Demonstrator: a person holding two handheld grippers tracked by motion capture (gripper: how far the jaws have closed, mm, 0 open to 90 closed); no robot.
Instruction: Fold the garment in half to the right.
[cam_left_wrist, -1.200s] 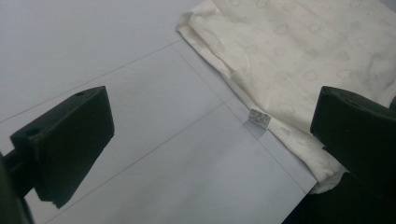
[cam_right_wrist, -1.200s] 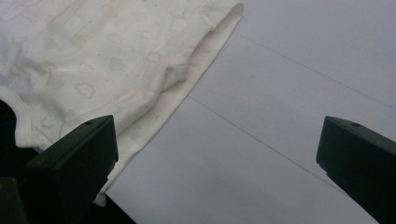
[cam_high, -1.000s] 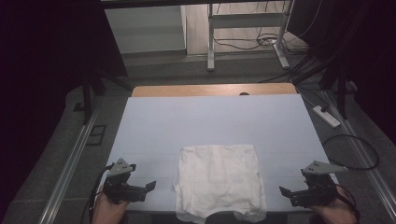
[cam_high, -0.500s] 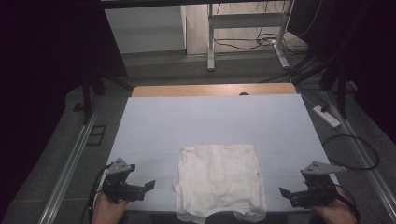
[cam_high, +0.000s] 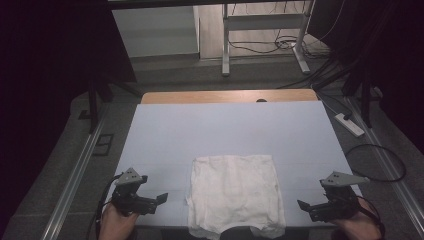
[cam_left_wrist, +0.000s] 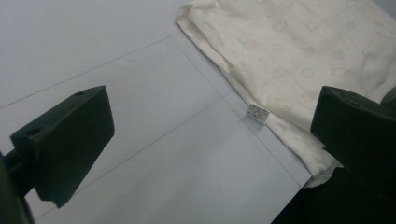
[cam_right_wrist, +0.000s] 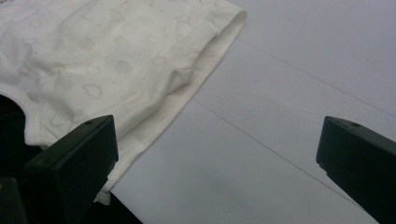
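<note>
Folded cream cotton garment (cam_high: 233, 195) with faint cloud print (small label at its edge), flat on pale blue surface (cam_high: 225, 130), left hand-held gripper (cam_high: 159, 199) and right hand-held gripper (cam_high: 303, 206) flanking it, jaws wide, holding nothing

Surface (cam_high: 225, 130) bare from 9 through 12 to 3 o'clock of the cloth (cam_high: 232, 192); open passage there. Cloth lies flat, overhanging the near edge at 6. Left hand-held gripper (cam_high: 161, 198) and right hand-held gripper (cam_high: 302, 205) flank it, bare strips between.
</note>
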